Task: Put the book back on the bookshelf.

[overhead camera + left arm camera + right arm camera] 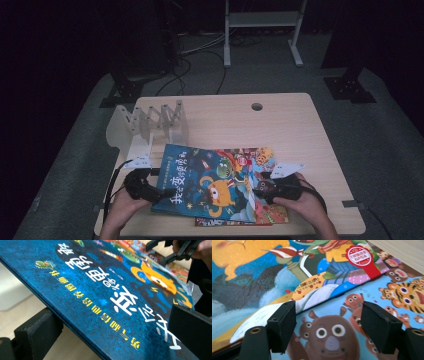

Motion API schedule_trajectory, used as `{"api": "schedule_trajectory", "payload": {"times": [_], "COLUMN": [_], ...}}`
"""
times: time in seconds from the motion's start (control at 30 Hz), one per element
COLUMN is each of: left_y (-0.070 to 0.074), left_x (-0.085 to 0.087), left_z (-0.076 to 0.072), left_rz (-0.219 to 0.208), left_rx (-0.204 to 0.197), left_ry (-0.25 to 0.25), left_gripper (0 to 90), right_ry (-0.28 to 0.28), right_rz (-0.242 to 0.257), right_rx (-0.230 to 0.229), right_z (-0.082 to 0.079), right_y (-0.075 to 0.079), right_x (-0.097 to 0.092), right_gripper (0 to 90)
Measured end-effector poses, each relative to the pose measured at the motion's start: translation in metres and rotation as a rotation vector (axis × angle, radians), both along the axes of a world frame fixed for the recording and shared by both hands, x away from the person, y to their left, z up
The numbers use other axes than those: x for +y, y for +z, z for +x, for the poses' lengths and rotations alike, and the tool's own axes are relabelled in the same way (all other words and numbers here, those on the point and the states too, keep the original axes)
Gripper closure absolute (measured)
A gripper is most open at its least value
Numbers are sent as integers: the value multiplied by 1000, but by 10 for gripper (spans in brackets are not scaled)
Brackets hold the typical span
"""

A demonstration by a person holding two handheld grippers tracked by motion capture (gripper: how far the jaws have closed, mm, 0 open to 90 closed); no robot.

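Blue book [210, 185] tops a stack near the table's [300, 120] front edge. Left gripper [162, 192] clamps its left edge, probably to lift it off. Right gripper [257, 189], jaws apart and empty, rests on the animal book [367, 322] beneath, likely steadying it.

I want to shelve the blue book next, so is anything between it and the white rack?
Nothing visible. The blue book lies on top of the stack, its edge between the left tongs, and only bare table separates its far corner from the rack.
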State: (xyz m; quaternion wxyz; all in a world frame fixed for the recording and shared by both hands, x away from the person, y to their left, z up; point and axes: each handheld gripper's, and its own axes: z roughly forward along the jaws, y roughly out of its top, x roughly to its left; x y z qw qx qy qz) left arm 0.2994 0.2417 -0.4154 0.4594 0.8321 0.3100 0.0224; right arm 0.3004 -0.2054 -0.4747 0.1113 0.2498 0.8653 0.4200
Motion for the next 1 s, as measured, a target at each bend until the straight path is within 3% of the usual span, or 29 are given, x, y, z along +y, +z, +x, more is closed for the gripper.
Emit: {"api": "schedule_trajectory", "payload": {"times": [0.13, 0.53, 0.7, 0.83, 1.0], "left_y": [18, 55, 67, 75, 86], "left_x": [-3, -15, -17, -19, -23], "left_z": [-4, 1, 11, 20, 30], "left_rz": [1, 19, 54, 79, 101], "left_rx": [-40, -75, -71, -44, -24], "left_ry": [-10, -64, -74, -89, -115], "left_gripper": [0, 0, 68, 152, 302], "right_ry": [21, 31, 42, 48, 45], "right_rz": [-2, -9, -8, -12, -23], "right_rx": [-2, 6, 6, 7, 15], "right_z": [-2, -8, -14, -18, -22], "right_y": [0, 1, 2, 2, 3], "right_x": [4, 8, 12, 16, 21], "right_gripper": [281, 298, 309, 294, 282]}}
